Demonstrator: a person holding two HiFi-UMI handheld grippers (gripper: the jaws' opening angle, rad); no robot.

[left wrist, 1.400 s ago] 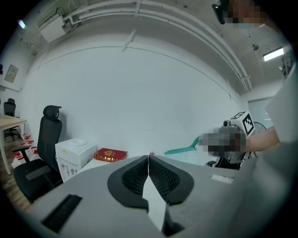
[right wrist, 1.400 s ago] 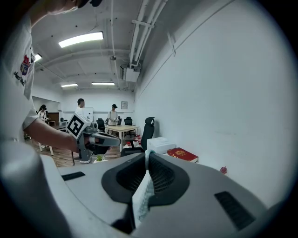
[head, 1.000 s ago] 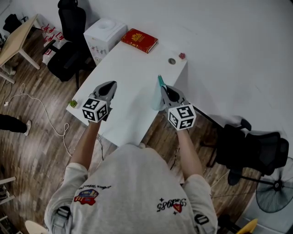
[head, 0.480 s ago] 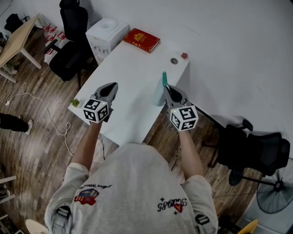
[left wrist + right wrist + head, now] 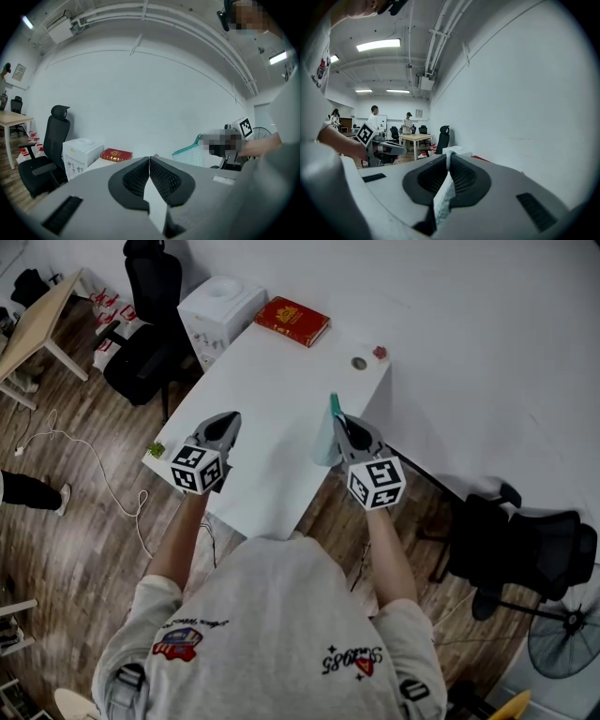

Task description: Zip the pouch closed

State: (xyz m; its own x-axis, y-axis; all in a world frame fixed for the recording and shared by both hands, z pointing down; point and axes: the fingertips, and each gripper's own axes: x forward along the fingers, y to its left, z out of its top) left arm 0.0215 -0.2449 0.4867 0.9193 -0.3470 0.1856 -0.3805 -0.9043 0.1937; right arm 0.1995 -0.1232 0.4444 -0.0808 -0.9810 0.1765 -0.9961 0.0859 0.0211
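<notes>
In the head view a pale mesh pouch [image 5: 324, 435] with a teal zip edge hangs upright over the right side of the white table [image 5: 272, 381]. My right gripper [image 5: 338, 419] is shut on the pouch's near edge. The right gripper view shows a thin strip of that pouch [image 5: 443, 197] pinched between the closed jaws of the right gripper [image 5: 448, 153]. My left gripper [image 5: 230, 415] hovers over the table's left part, shut, holding nothing, a hand's width from the pouch. From the left gripper [image 5: 149, 158] the pouch [image 5: 190, 152] appears to the right.
A red book [image 5: 292, 321] lies at the table's far end, with a small round object [image 5: 359, 363] and a small red one [image 5: 380, 352] near the far right corner. A white dispenser [image 5: 217, 307] and black chairs [image 5: 141, 362] stand alongside. A tiny green plant [image 5: 156, 449] sits at the near left corner.
</notes>
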